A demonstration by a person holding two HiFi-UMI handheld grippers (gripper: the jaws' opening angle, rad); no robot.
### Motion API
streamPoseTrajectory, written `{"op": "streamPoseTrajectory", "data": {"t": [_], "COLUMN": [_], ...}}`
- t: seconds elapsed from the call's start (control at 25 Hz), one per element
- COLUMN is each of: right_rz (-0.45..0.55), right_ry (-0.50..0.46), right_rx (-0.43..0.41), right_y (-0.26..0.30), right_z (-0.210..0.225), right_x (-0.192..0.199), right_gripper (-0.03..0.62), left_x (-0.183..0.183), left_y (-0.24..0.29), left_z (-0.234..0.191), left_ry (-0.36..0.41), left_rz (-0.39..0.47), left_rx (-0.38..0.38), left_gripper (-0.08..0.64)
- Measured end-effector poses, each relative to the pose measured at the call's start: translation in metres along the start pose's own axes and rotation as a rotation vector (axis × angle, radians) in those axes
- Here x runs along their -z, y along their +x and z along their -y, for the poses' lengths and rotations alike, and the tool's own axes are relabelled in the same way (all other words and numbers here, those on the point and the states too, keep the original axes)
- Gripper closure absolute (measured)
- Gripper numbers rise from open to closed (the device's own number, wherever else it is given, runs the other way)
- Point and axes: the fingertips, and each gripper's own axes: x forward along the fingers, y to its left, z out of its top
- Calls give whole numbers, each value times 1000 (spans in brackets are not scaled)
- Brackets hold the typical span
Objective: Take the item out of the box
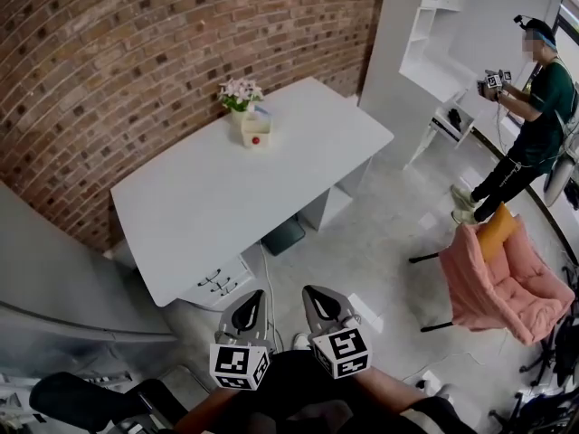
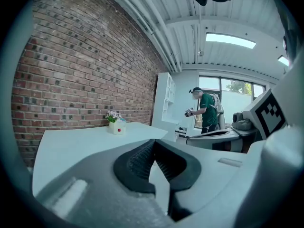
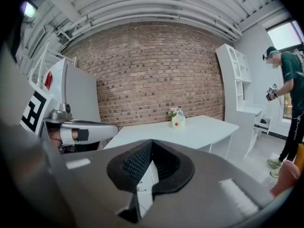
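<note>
Both grippers sit off the near edge of the white table (image 1: 208, 206), close together and well apart from everything on it. The left gripper (image 1: 255, 298) has its jaws closed tip to tip with nothing between them, and the right gripper (image 1: 314, 297) is closed and empty in the same way. The box (image 1: 256, 134), small and pale with a red spot on its front, stands at the table's far edge, just beside a pot of flowers (image 1: 240, 98) and close to the brick wall (image 1: 136, 52) behind the table. Whether an item lies inside the box cannot be made out. A drawer unit (image 1: 222, 283) stands under the table's near end. To the table's right are a pink chair (image 1: 507, 283) and, farther off, a standing person (image 1: 538, 107) who holds another pair of grippers.
</note>
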Motion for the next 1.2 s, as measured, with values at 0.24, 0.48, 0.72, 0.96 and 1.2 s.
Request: {"op": "streamPoseTrajectory", "data": {"t": [0.24, 0.48, 0.72, 0.96, 1.2], "right_rz": [11, 9, 8, 10, 10], "right_ry": [-16, 0, -4, -14, -21], "right_rx": [-22, -27, -16, 27, 33], "right_y": [-5, -5, 8, 36, 72], "right_z": [14, 20, 25, 46, 64], "right_x": [-3, -1, -3, -17, -32], "right_gripper": [592, 592, 591, 591, 591], "left_x": [-3, -2, -4, -14, -24], "left_y": [9, 11, 25, 62, 106], "left_z": [10, 16, 8, -8, -22], "left_ry": [-3, 3, 4, -1, 0], "left_rz": [10, -1, -1, 5, -5], "left_rx": [-29, -32, -18, 24, 63], "left_gripper": [555, 555, 555, 555, 555]}}
